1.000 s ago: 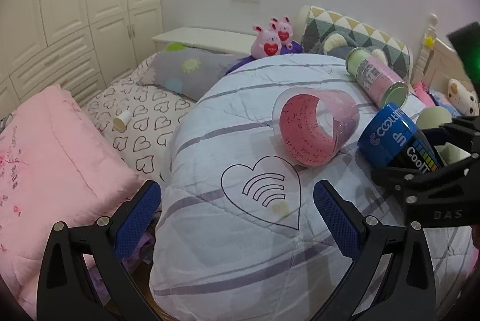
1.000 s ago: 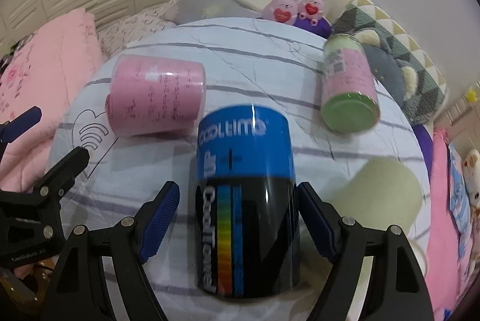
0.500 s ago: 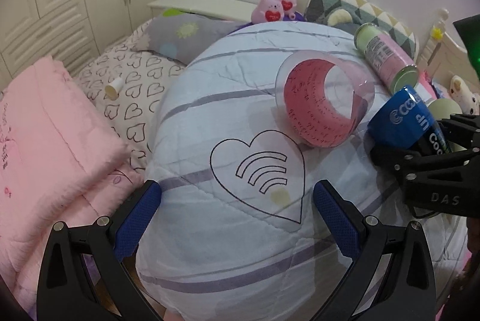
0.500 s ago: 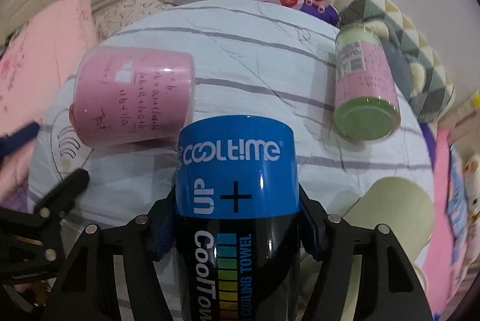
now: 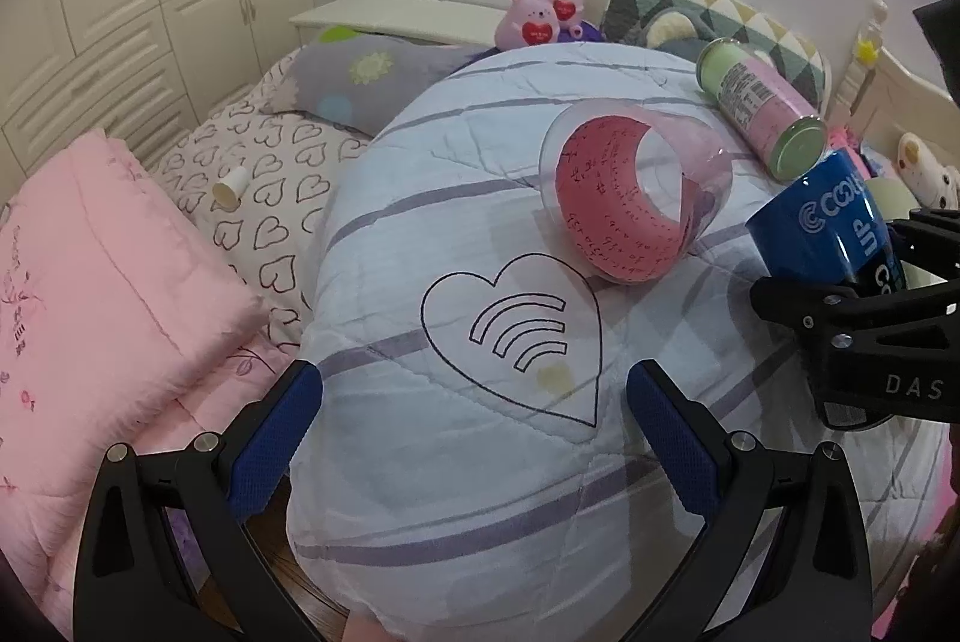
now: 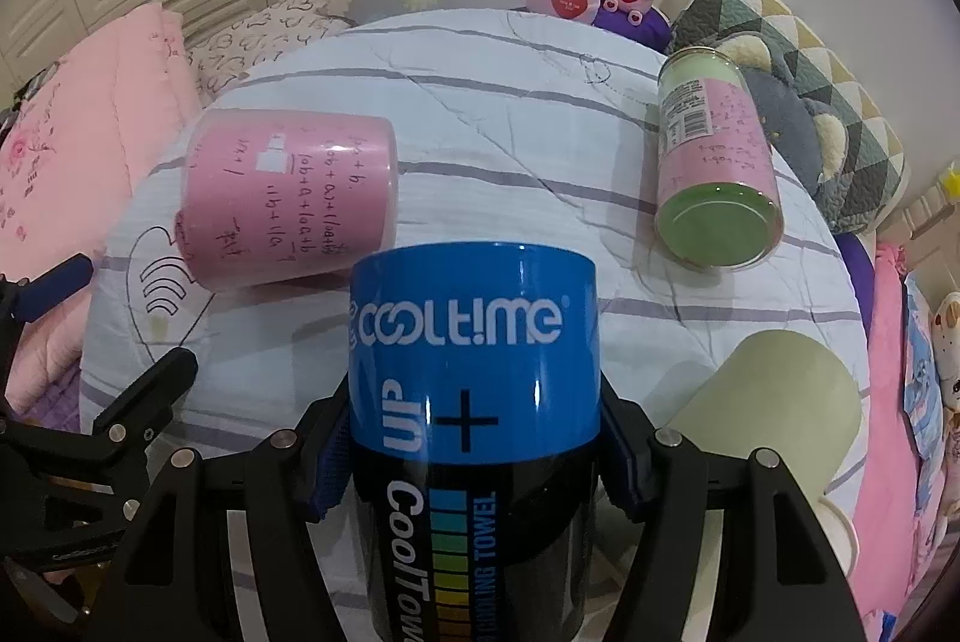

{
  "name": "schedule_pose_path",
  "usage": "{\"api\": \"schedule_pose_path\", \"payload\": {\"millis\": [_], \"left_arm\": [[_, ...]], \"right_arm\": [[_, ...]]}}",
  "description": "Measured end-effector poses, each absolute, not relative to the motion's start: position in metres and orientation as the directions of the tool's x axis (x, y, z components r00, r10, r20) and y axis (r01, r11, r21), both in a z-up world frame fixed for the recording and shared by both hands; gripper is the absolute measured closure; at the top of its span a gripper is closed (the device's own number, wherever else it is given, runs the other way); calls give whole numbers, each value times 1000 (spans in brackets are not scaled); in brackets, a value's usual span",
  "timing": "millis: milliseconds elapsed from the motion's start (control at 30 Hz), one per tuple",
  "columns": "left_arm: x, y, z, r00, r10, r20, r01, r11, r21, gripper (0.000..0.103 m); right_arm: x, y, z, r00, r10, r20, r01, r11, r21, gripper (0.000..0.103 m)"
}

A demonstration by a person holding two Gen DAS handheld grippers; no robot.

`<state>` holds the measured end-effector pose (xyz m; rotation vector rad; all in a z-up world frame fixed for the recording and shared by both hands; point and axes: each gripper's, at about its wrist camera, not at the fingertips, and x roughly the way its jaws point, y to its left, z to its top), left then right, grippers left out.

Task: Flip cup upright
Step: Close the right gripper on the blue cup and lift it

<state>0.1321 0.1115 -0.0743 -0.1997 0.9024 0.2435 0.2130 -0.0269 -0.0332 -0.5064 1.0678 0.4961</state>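
Blue-and-black cup [image 6: 474, 402] w/ "COOLTIME" print sits clamped in your right claw [image 6: 474, 438], pads pressed on both sides, its blue end pointing away from the cam over the striped quilt [image 6: 510, 126]. Your left claw [image 5: 474, 420] is spread wide w/ nothing between the pads, hovering over the heart drawing [image 5: 516, 330]. Pink clear cup [image 5: 630, 198] lies on its side just beside the blue one; green-pink can [image 6: 714, 162] lies further right.
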Motion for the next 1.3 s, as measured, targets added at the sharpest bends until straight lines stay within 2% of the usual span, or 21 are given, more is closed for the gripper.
{"api": "schedule_pose_path", "payload": {"millis": [767, 1100, 1300], "left_arm": [[105, 109, -58, 610, 126, -782, -279, 958, -63, 0], [99, 73, -45, 644, 58, -762, -131, 991, -35, 0], [98, 43, -40, 648, -6, -761, -2, 1000, -10, 0]], "right_arm": [[176, -42, -13, 395, 170, -903, -593, 798, -109, 36], [147, -76, -8, 330, 147, -933, -526, 849, -52, 36], [127, -115, -18, 293, 141, -946, -386, 922, 17, 36]]}}
